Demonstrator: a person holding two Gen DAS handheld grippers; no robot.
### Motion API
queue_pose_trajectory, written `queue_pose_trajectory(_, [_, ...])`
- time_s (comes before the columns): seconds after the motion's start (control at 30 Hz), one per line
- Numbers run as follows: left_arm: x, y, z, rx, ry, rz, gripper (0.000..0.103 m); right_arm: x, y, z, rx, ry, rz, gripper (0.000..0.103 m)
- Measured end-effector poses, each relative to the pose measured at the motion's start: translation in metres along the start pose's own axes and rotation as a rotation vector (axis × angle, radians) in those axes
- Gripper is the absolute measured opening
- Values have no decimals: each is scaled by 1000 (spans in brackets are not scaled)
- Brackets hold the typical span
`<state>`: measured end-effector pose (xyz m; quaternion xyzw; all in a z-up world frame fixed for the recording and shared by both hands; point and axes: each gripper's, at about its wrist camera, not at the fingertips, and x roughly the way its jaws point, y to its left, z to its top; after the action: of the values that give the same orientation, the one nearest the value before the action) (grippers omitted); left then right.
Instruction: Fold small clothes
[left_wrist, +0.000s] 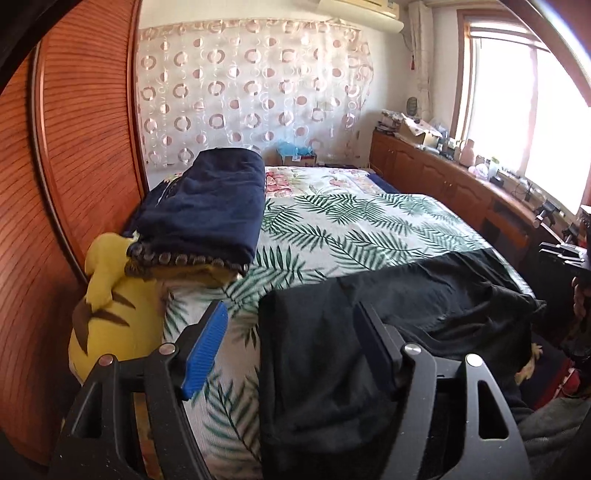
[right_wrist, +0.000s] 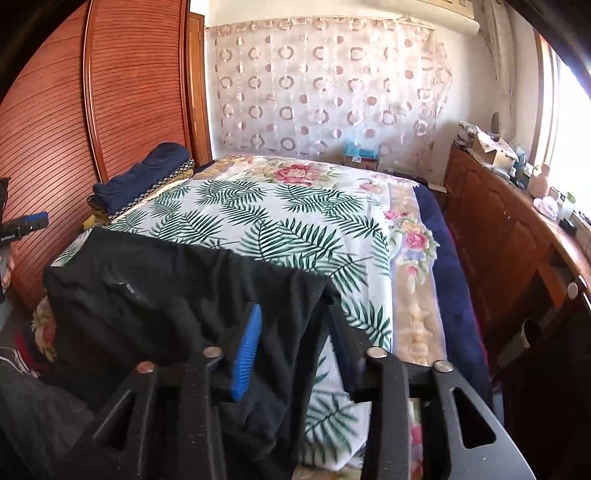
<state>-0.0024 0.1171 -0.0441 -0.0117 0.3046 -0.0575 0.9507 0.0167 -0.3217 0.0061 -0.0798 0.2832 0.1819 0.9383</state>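
One black, soft-looking cotton garment (left_wrist: 388, 314) is draped over the near edge of the bed with the palm-leaf print sheet (left_wrist: 332, 221), in the left wrist view. It's matte, a bit wrinkled, and hangs down past the mattress edge, so its lower part is cut off by the frame. The left gripper (left_wrist: 295, 350) has its jaws spread wide, one blue ribbed pad on the bare sheet side of the garment's left edge, the other black finger over the cloth; nothing is pinched. Left of the garment sits a yellow plush toy with brown stripes (left_wrist: 107, 314), half buried under a folded navy blanket with a dotted trim (left_wrist: 207, 206), so the toy's face is hidden. Far right of the garment the other gripper is barely visible at the frame edge.

Right wrist view: same black garment (right_wrist: 166, 288), lying flat-ish on the leaf sheet (right_wrist: 277, 221) with a small pale label on it, too tiny to read. The right gripper (right_wrist: 295, 343) is also spread apart, straddling the garment's right corner without clamping it. Beyond the garment, the navy blanket (right_wrist: 147, 173) sits against the ribbed reddish wooden wardrobe door (right_wrist: 55, 147).
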Motion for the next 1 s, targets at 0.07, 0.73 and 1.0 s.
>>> queue_pose_trajectory(0.07, [13,0,8,19,3,25,71,11,-2,1,-1,0,6,47])
queue_pose_trajectory(0.73, [139,12,2,30,266,0,71,122,-27,5,118,170,-5,56])
queue_pose_trajectory(1.0, [148,4,-6,43,300,-14,64,129,-28,9,126,188,40,56])
